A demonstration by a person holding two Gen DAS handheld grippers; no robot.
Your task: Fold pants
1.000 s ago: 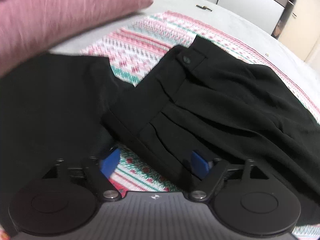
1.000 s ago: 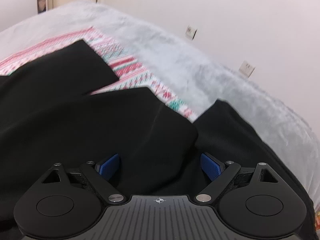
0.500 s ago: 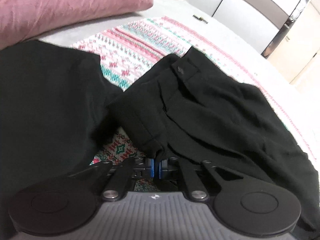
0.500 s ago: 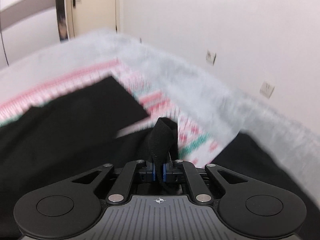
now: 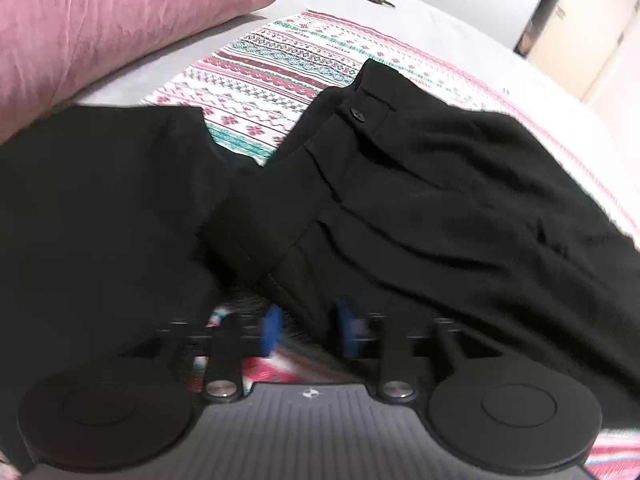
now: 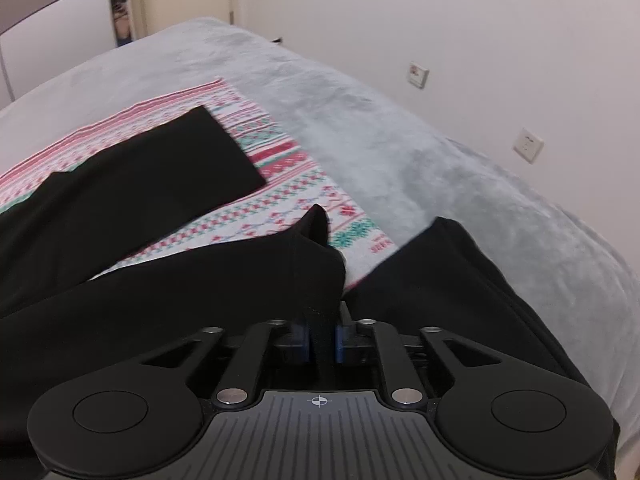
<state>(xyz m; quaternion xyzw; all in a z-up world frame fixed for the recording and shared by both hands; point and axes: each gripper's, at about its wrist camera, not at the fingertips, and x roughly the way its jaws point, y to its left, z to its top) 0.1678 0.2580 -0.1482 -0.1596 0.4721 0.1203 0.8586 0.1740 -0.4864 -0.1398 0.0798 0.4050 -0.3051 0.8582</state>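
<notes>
Here black pants sit pinched between right tongs.

We look low and close along each gripper's fingers across the bed; both views share the black pants and patterned cloth.

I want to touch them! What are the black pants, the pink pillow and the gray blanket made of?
The black pants look like thin, matte woven cloth: they drape in soft pleats and carry a dark button, probably plastic. The pink pillow looks like velvet or a similar plush, with a slight sheen and fine creases. The gray blanket looks like fuzzy fleece, soft and mottled.
</notes>
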